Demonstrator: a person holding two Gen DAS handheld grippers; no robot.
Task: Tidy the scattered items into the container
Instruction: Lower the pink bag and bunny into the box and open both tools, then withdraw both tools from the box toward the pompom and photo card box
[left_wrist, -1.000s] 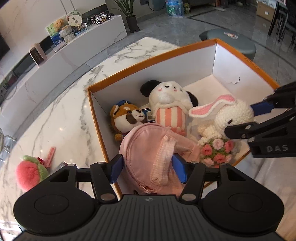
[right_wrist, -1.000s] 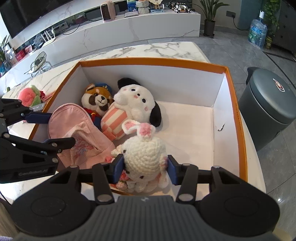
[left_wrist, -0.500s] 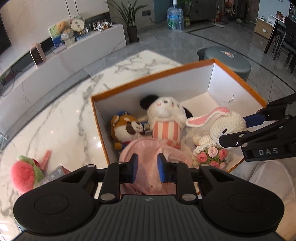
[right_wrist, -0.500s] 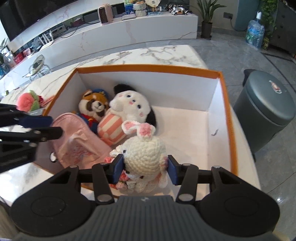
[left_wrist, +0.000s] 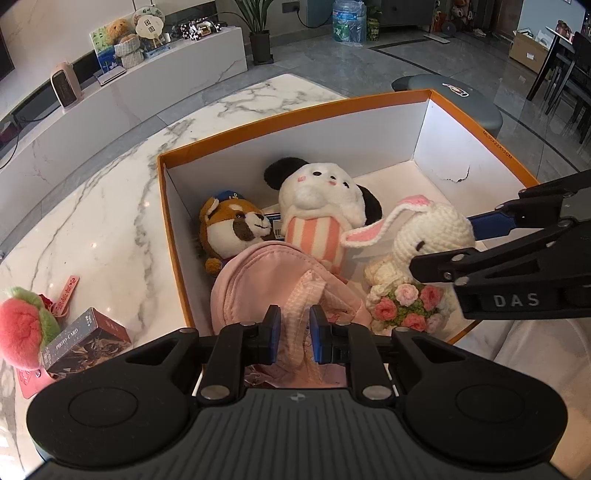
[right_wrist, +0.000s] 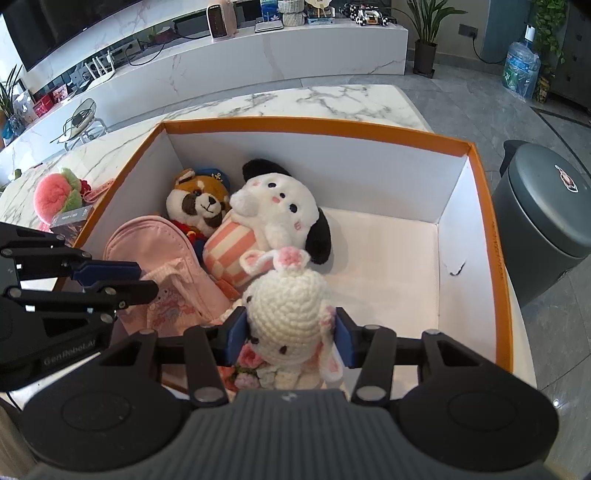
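Note:
An orange-rimmed white box (left_wrist: 295, 110) (right_wrist: 317, 123) holds a raccoon plush (left_wrist: 232, 229), a black-eared white dog plush (left_wrist: 321, 206) and a pink pouch (left_wrist: 266, 280) (right_wrist: 147, 243). My left gripper (left_wrist: 294, 334) is shut on the pouch's pink strap (left_wrist: 301, 317) above the box's near left corner. My right gripper (right_wrist: 290, 341) is shut on a white crochet bunny (right_wrist: 288, 310) (left_wrist: 424, 236) with a flower bouquet, above the box's near edge. A pink-green plush (left_wrist: 22, 325) and a card box (left_wrist: 85, 339) lie on the marble table outside.
A red tag (left_wrist: 66, 291) lies on the marble table (left_wrist: 92, 206) left of the box. A grey bin (right_wrist: 546, 210) stands on the floor to the right. A long white cabinet (right_wrist: 258, 59) runs behind. The box's right half shows bare white floor (right_wrist: 388, 266).
My left gripper went from open around the pouch to shut on its strap and rose a little. My right gripper kept hold of the bunny and barely moved.

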